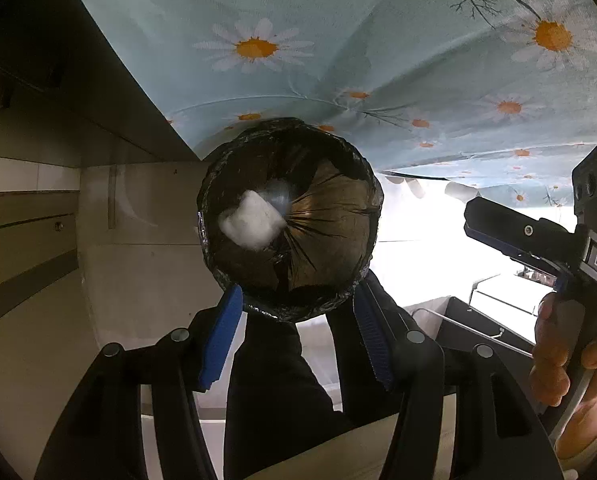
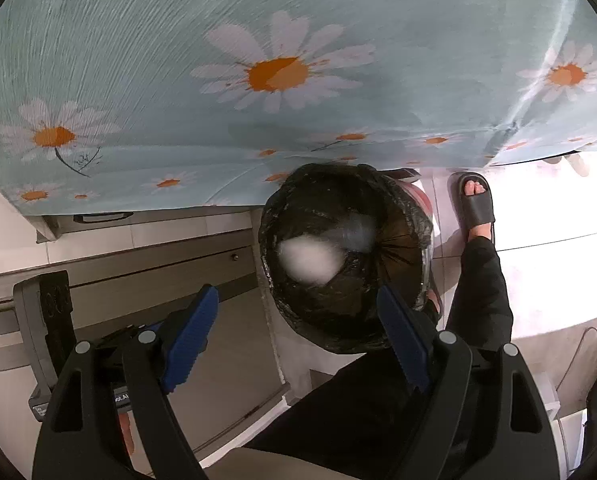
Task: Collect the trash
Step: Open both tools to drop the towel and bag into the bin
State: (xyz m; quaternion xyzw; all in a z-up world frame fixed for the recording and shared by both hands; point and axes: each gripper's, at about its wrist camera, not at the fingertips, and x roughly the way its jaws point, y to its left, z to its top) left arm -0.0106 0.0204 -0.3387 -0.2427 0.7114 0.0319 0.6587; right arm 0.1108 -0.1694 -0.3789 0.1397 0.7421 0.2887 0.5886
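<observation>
A round trash bin [image 1: 338, 148] lined with a black bag stands on the floor below both grippers; it also shows in the right wrist view [image 2: 402, 216]. A white crumpled wad of paper [image 1: 250, 220] is in mid-air or inside the bin mouth, and looks blurred in the right wrist view [image 2: 310, 260]. My left gripper [image 1: 296, 316] is open and empty above the bin's near rim. My right gripper [image 2: 298, 312] is open and empty above the bin; it also shows at the right of the left wrist view [image 1: 498, 220].
A table with a light blue daisy-print cloth [image 2: 258, 40] hangs over the far side of the bin. A cabinet with drawers [image 2: 138, 264] is to the left. The person's leg in black trousers [image 2: 478, 300] and a sandalled foot [image 2: 474, 200] are to the right of the bin.
</observation>
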